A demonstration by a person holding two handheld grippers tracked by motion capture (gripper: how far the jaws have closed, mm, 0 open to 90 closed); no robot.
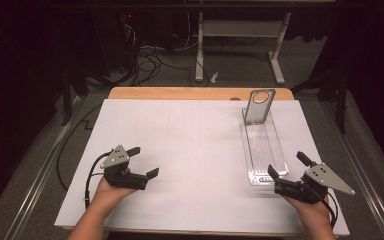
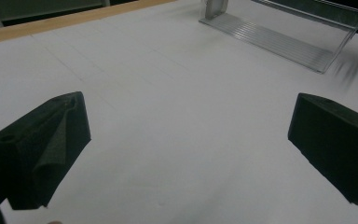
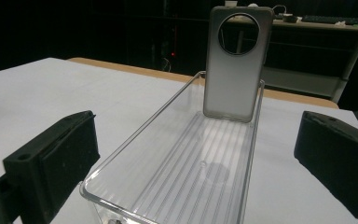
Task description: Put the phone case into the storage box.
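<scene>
Item: clear plastic tray (image 1: 263, 150), long and narrow, ribbed floor, lying on the white sheet of the desk (image 1: 180, 150) at the right side.
Contents: grey phone case (image 1: 258, 106) with a round camera cut-out, standing upright against the tray's far end wall; the floor in front of it is otherwise bare.
Long axis of tray: runs roughly 12 to 6 o'clock in the high view, the far end tipped slightly toward 11, the near short wall facing the person.
Right claw (image 1: 286, 172): jaws wide apart, nothing between them; it sits just beside the tray's near right corner, at about 5 o'clock from the tray's middle.
Bearing from right claw: the tray (image 3: 191, 163) lies straight ahead at 12 o'clock in the right gripper view, its length running away between the two jaws, with the case (image 3: 236, 65) at the far end on the same line.
Left claw (image 1: 145, 161): jaws wide apart, holding nothing, low over bare sheet, well apart from the tray.
Bearing from left claw: the tray (image 2: 284, 28) lies at about 1 o'clock in the left gripper view, seen side-on.
Nearer hand: the right, by a clear margin.
Judgement: reaching the case calls for the right claw to travel forward along the tray's length; the side walls leave little room to either side.
</scene>
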